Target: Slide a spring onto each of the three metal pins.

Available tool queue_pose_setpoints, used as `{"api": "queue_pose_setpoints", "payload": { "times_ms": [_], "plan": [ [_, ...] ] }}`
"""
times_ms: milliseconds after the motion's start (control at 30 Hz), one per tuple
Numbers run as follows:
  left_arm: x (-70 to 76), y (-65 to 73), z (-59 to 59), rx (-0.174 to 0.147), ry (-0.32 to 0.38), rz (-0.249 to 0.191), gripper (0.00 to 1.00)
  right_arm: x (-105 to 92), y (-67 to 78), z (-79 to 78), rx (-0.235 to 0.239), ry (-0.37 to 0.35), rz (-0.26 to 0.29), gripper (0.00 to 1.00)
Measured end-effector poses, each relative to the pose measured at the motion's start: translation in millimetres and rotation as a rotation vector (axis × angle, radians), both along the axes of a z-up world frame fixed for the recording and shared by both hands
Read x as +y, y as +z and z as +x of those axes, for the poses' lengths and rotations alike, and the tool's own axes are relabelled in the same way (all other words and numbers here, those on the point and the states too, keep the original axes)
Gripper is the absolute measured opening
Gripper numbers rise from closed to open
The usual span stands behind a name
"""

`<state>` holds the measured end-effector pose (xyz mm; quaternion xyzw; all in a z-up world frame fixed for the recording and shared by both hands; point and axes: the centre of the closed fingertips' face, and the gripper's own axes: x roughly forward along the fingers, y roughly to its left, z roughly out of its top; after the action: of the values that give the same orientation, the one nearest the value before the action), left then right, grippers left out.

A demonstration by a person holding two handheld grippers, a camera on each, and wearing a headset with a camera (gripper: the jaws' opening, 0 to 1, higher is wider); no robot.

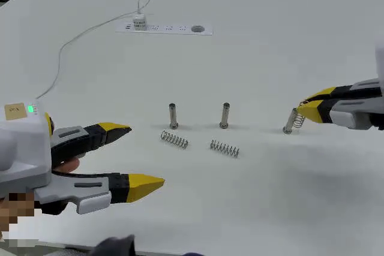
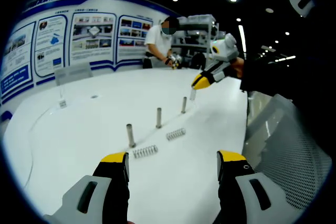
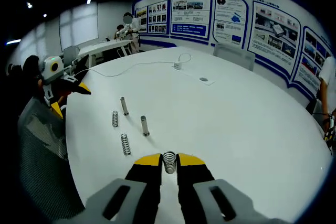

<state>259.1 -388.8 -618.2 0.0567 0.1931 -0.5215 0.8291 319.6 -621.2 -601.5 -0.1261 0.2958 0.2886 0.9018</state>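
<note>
Head view: your right gripper (image 1: 303, 107) fingers pinch a spring (image 1: 297, 118) at the right-hand pin (image 1: 288, 125); left gripper (image 1: 147, 154) fingers gape wide near the front edge of the surface (image 1: 270, 46); two loose springs (image 1: 174, 139) (image 1: 225, 148) by the other pins (image 1: 173, 116) (image 1: 225, 115)

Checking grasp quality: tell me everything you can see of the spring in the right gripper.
The spring is a small, silvery, steel-looking wire coil. It is pinched across its sides between the yellow tips of the right gripper, with one open end facing that camera. In the head view it slants beside the top of the rightmost pin, above the white table. It appears not to be threaded on, and contact with the pin is unclear.
</note>
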Motion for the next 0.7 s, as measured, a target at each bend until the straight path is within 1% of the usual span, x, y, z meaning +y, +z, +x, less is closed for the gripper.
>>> {"api": "queue_pose_setpoints", "payload": {
  "times_ms": [33,100,200,500,700],
  "plan": [
    [0.1,0.4,0.1,-0.001,0.001,-0.002,0.69,-1.4,2.8,4.2,-0.014,-0.013,0.004,0.12],
    [0.4,0.9,0.4,-0.002,0.003,-0.004,0.69,-4.5,5.7,10.9,-0.029,-0.043,0.010,0.12],
    [-0.1,1.3,0.2,-0.002,0.001,-0.006,0.69,-5.8,5.2,16.5,-0.036,-0.059,0.011,0.12],
    [-0.6,1.4,-0.6,0.002,-0.001,-0.014,0.69,-9.3,-6.3,22.6,-0.016,-0.083,0.017,0.12],
    [-1.0,-0.7,-1.4,0.008,-0.006,-0.009,0.69,-11.5,-18.5,24.7,0.000,-0.088,0.016,0.12]
  ]
}}
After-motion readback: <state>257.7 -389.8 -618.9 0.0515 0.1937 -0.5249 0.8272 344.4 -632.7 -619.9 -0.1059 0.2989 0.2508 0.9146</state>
